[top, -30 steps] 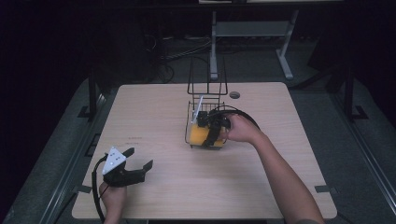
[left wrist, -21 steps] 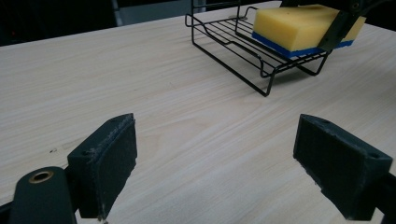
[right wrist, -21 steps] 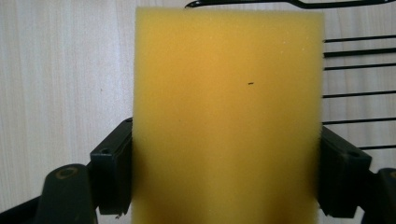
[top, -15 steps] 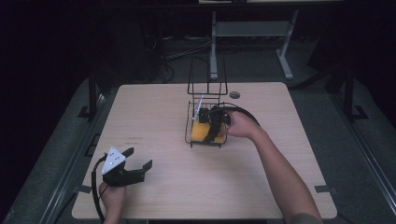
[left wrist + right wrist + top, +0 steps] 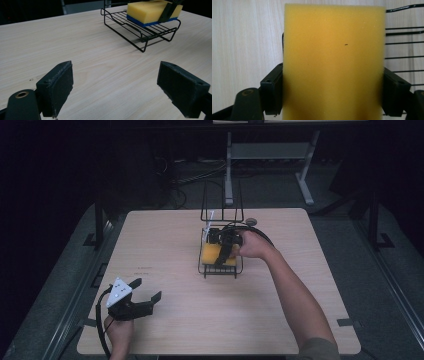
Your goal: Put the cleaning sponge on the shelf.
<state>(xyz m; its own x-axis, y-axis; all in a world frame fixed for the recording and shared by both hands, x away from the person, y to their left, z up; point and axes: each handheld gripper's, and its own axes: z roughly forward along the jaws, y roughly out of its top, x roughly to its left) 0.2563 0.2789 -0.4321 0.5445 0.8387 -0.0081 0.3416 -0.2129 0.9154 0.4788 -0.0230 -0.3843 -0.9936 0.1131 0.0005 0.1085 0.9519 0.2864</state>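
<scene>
My right gripper [image 5: 226, 251] has its jaws closed against both sides of a yellow sponge [image 5: 212, 253] that sits on the black wire rack [image 5: 220, 270] near the middle of the wooden table [image 5: 165, 240]; I judge the placing nearly done, with only the release left. My left gripper [image 5: 147, 292] rests near the table's front left corner, wide open and empty. Its view shows the sponge's [image 5: 150, 11] blue underside lying on the rack [image 5: 140, 30], which the right gripper view hides.

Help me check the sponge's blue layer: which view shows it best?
Left gripper view: the sponge shows its blue underside on the wire rack. Right gripper view gives the yellow top; high view, a small yellow patch.
</scene>
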